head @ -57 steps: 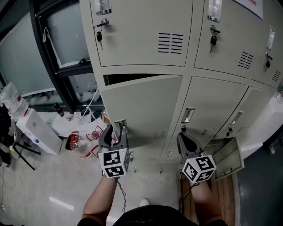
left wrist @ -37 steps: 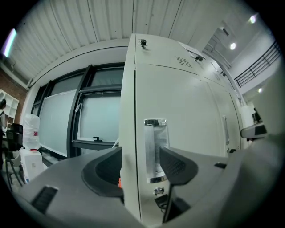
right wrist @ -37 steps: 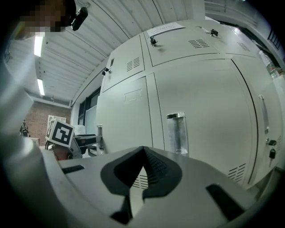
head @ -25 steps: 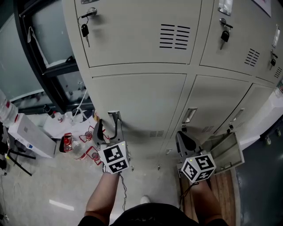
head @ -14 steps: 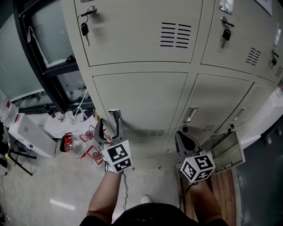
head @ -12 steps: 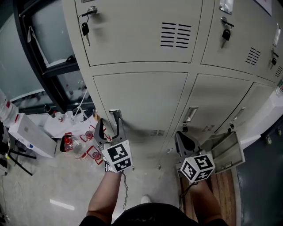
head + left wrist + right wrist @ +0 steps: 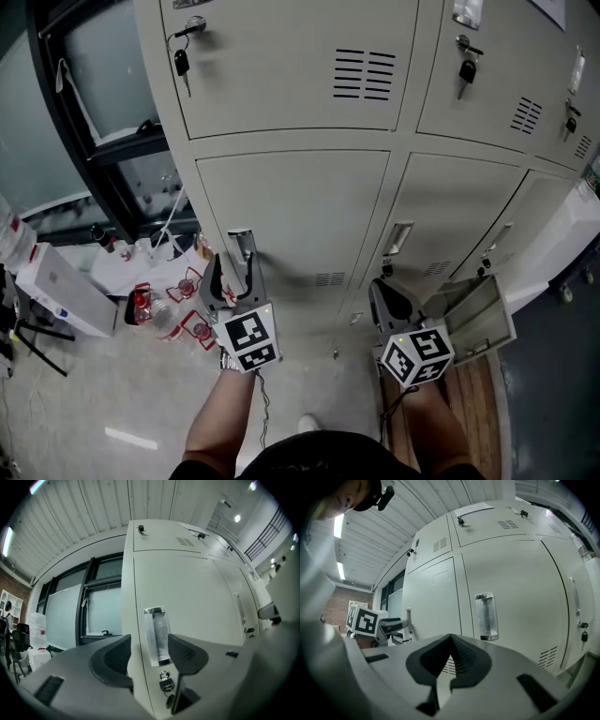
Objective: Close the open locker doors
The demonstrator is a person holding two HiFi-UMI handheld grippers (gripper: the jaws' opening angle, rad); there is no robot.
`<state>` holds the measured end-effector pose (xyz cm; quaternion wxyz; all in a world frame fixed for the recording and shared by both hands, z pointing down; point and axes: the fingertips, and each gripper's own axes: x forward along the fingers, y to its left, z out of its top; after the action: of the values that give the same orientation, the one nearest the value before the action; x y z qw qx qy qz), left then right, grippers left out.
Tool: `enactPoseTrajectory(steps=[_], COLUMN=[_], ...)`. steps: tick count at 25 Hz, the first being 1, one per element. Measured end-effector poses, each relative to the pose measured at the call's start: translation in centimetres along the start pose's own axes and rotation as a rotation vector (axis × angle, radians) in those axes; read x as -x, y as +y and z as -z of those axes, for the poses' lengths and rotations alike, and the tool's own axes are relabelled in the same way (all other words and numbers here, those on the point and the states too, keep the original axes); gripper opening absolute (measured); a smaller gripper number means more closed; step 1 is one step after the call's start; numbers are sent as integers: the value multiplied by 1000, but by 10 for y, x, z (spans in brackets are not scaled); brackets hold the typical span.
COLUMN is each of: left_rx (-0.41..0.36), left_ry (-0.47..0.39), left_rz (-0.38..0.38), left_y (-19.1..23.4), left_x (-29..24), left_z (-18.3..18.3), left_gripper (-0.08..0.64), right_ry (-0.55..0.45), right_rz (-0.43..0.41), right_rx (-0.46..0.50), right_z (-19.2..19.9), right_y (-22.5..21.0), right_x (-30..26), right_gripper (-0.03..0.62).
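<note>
The middle-row left locker door [image 7: 291, 211] lies flush in its frame. My left gripper [image 7: 232, 274] is open just in front of that door's recessed handle [image 7: 240, 246]. In the left gripper view the handle [image 7: 158, 634] shows beyond the gap between the jaws, with nothing clamped and a key [image 7: 165, 685] hanging below. My right gripper [image 7: 386, 294] is shut and empty, low before the middle locker column. In the right gripper view its closed tips [image 7: 451, 641] point at a shut door with a handle [image 7: 486, 616]. A bottom-row locker door [image 7: 473, 319] at the right stands swung open.
Upper lockers carry keys in their locks [image 7: 181, 62]. Left of the lockers are dark window frames [image 7: 98, 141], a white box [image 7: 61, 286] and red-capped bottles and clutter [image 7: 173, 305] on the floor. A wooden floor strip [image 7: 473, 412] lies below the open door.
The left middle door, ajar at its top edge earlier, now sits closed. In the last second both grippers have barely shifted; the left one stays at the handle.
</note>
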<state>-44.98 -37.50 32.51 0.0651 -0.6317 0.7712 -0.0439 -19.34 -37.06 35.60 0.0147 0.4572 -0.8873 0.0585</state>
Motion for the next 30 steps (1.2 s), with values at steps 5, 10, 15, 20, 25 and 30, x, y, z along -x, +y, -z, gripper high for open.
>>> enactPoseTrajectory(steps=[5, 10, 15, 20, 25, 30], left_rx=[-7, -21, -9, 15, 37, 45], left_ry=[-11, -14, -10, 6, -1, 3], left_rz=[34, 79, 148, 254, 429, 590], left_y=[-14, -36, -67, -114, -186, -263], left_x=[12, 23, 32, 41, 57, 81], left_z=[-5, -8, -12, -11, -14, -19], left_gripper=[208, 86, 8, 5, 5, 5], right_ry=[4, -1, -5, -3, 3, 15], right_rz=[4, 14, 40, 80, 133, 199], right_rx=[7, -4, -15, -24, -36, -46], right_z=[2, 4, 6, 9, 13, 17], right_y=[-3, -11, -27, -53, -90, -131], right_x=[9, 22, 44, 71, 105, 149], right_gripper=[0, 0, 0, 0, 0, 0])
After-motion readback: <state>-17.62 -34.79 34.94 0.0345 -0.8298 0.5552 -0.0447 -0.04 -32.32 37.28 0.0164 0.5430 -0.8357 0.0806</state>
